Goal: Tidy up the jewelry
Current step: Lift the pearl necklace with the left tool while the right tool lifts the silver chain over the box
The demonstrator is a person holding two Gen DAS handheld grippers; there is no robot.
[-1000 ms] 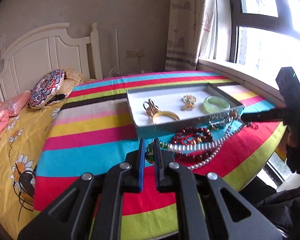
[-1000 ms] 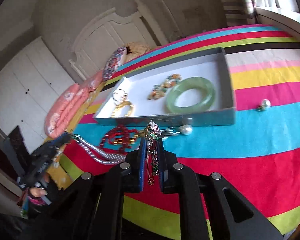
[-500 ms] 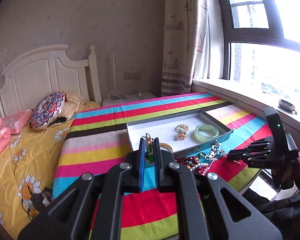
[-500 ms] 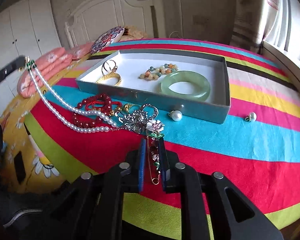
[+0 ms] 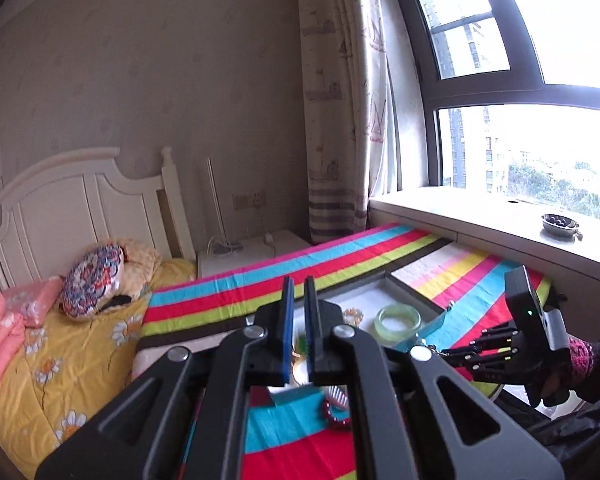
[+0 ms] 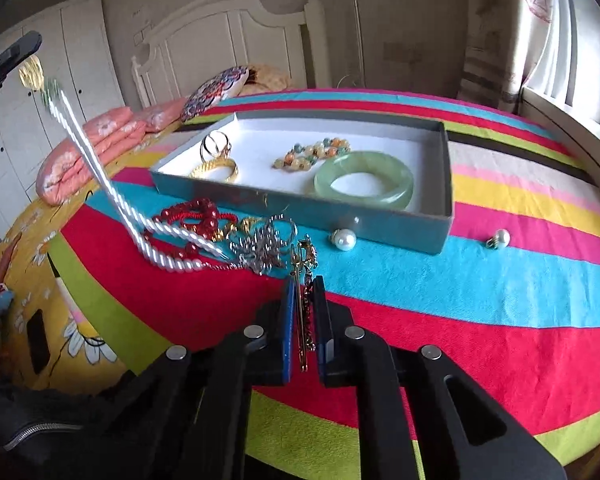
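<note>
Right wrist view shows the right gripper [image 6: 303, 316] low over the striped tablecloth [image 6: 480, 280], its two fingers pressed close on a brooch [image 6: 304, 264] whose long gold pin runs back between them. Just beyond it lie a silver tangle of jewelry [image 6: 262, 246] and a red bead bracelet [image 6: 196, 216], both in front of the grey tray [image 6: 444, 184]. Inside the tray sit a green jade bangle [image 6: 364, 178], a multicoloured bead bracelet [image 6: 312, 152], a gold bangle [image 6: 216, 170] and gold rings [image 6: 215, 145]. Two pearl earrings [image 6: 343, 239] rest on the cloth, one touching the tray's front wall, the other [image 6: 499, 237] off to the right. A pearl necklace [image 6: 100, 172] is stretched taut from the pile up to the left gripper [image 6: 30, 66] at the upper left, which pinches its clasp end. From the left wrist camera, the left gripper's fingers stand nearly together above the tray [image 5: 404, 292], something green and gold showing between them.
</note>
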